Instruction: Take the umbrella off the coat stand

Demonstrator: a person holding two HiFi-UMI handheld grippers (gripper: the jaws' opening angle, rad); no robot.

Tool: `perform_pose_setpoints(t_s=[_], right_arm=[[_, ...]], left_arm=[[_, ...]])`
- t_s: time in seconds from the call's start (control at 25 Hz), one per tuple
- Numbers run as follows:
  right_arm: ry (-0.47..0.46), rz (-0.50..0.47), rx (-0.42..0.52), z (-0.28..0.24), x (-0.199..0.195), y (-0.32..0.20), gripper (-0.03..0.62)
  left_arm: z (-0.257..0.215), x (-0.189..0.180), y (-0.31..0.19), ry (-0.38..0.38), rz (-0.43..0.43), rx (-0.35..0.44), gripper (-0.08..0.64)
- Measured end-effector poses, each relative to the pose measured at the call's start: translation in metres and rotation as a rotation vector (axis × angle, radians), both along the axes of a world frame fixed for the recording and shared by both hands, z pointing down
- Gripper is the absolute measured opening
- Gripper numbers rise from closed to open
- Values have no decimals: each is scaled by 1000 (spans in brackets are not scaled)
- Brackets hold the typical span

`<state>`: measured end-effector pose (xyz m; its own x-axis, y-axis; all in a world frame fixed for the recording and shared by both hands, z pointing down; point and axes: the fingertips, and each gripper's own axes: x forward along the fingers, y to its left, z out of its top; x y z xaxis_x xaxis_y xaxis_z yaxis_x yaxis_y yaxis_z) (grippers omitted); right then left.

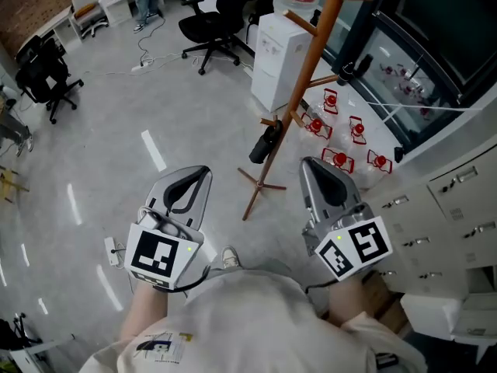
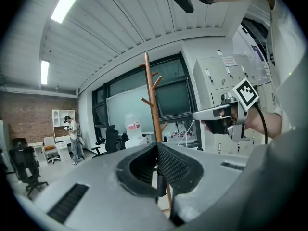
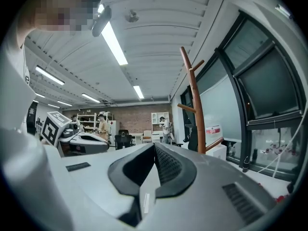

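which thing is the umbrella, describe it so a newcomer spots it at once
Find the tall wooden coat stand by the dark windows, beside the white water dispenser. Low on its pole hangs the umbrella, a short folded bundle. It is black and off the floor, unlike the red items lying nearby.

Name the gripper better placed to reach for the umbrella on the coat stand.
Probably left: the left gripper faces the umbrella and coat stand dead ahead; the right gripper has them off-centre.
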<state>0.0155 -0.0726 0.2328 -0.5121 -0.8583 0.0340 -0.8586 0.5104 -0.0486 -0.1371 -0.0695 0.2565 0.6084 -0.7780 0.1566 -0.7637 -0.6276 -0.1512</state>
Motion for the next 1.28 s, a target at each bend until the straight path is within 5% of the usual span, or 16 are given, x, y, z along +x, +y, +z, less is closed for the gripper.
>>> perform_pose_setpoints(t_s=[0.48,1.16,1.28], right_arm=[[-6,71,-31,17,7,-47,8],[13,-21,-142,71,7,-122,9],[-2,-15,-177,85,4,-133,130]], left_arm=[[12,7,-58,17,-4,-14,8],[40,50,-118,4,-11,-58,7],[46,55,-126,-6,-6,-63,7]])
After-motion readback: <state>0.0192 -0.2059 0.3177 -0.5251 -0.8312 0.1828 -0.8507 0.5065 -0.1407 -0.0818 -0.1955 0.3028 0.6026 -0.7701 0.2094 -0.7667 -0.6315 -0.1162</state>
